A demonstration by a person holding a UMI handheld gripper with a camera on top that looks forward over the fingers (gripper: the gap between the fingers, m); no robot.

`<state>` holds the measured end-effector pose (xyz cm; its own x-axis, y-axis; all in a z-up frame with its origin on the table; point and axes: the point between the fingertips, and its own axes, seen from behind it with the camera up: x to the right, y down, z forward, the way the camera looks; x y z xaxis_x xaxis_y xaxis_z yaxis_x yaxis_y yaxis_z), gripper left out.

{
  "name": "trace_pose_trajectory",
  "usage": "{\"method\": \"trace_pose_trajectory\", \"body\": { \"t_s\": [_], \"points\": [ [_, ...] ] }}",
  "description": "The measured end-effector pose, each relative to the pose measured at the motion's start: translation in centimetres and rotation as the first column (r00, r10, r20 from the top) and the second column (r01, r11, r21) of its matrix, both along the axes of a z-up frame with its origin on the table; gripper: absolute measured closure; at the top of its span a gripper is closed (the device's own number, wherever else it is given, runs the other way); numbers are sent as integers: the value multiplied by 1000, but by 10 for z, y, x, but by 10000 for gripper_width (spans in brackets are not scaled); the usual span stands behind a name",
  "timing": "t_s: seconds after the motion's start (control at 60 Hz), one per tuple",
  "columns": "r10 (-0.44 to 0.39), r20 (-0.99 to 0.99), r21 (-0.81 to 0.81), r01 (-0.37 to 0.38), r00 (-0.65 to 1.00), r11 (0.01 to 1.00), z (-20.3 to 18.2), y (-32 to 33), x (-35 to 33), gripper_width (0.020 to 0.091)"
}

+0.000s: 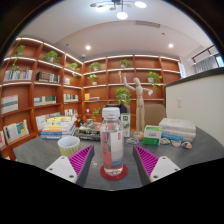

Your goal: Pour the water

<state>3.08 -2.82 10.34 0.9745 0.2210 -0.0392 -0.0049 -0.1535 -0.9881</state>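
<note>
A clear plastic water bottle [112, 140] with a pink label and white cap stands upright on a red coaster [112, 171] on the grey table [40, 152]. It is between the fingers of my gripper [113, 161], with a gap at each side. The magenta pads [81, 158] on both fingers face the bottle without touching it, so the gripper is open. Left of the left finger sits a white cup [68, 144] on the table.
Stacked books [58, 127] and boxes [178, 130] lie across the back of the table. A wooden mannequin figure [139, 100] stands behind the bottle. Bookshelves [40, 90] with plants line the wall beyond. A small green box [152, 133] sits to the right.
</note>
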Motion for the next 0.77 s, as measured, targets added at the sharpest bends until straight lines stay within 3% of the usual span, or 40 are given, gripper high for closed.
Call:
{"method": "trace_pose_trajectory", "body": {
  "t_s": [0.3, 0.767],
  "points": [
    [-250, 59, -78, 254, 966, 964, 2, -78, 48, 286],
    [-254, 44, -21, 255, 966, 967, 29, -114, 33, 273]
  ]
}}
